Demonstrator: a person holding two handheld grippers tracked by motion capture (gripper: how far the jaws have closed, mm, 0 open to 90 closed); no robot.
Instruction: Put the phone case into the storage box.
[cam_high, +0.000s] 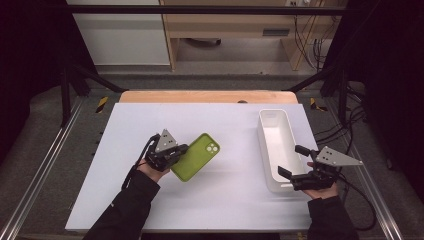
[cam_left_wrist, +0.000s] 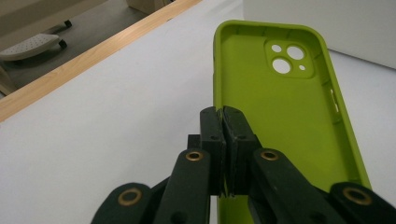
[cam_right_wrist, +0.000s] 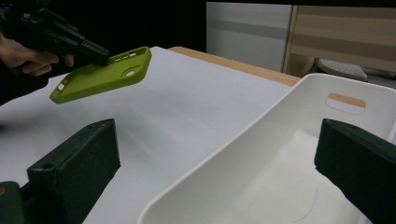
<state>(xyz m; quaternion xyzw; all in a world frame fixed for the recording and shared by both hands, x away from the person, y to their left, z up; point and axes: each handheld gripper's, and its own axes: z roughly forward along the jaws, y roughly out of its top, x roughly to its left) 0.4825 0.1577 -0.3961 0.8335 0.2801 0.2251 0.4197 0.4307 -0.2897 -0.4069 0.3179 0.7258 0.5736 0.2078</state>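
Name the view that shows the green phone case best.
The left gripper view: the green phone case shows its hollow inside and camera cutouts, its edge pinched. The high view shows it small; the right gripper view shows it lifted off the table, far off.

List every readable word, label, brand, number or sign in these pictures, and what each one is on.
None can be read.
Green phone case: plain inside and outside, no brand or lettering.
White bin: blank walls.
Left gripper and right gripper: no markings legible.
Yellow-and-black striped markers beside the table: a warning pattern, no text.
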